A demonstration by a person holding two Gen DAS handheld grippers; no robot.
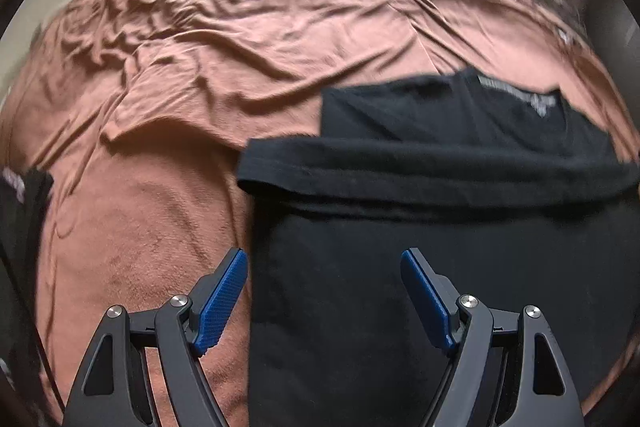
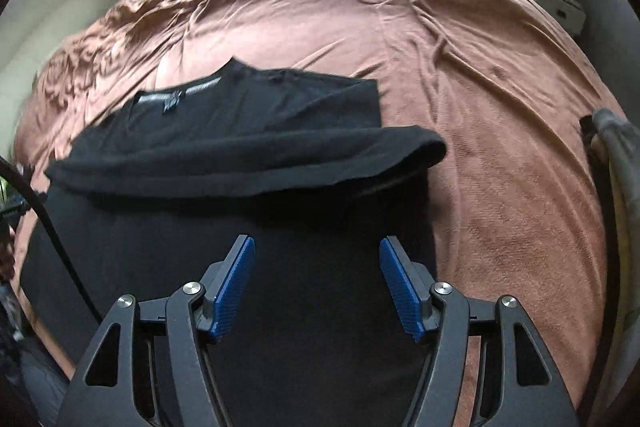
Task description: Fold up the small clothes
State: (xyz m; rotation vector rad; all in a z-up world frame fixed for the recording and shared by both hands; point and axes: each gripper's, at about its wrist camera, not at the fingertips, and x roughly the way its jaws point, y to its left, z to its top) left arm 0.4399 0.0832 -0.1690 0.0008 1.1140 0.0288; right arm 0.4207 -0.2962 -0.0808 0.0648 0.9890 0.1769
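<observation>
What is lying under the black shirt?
The black shirt lies on a wrinkled brown bedsheet, which shows all around it. Anything directly beneath the shirt is covered.

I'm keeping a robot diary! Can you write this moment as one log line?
black shirt: partly folded on brown bedspread | left gripper: open, empty | right gripper: open, empty

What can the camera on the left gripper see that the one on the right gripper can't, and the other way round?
Only the left wrist view shows the left gripper, open, at the shirt's left edge, and a dark item with pale print at the far left. Only the right wrist view shows the right gripper, open above the shirt, a black cable crossing the left side, and a white unit beyond the bed. Both show the black T-shirt, partly folded with its neck label away from the camera, on the wrinkled brown bedspread.
</observation>
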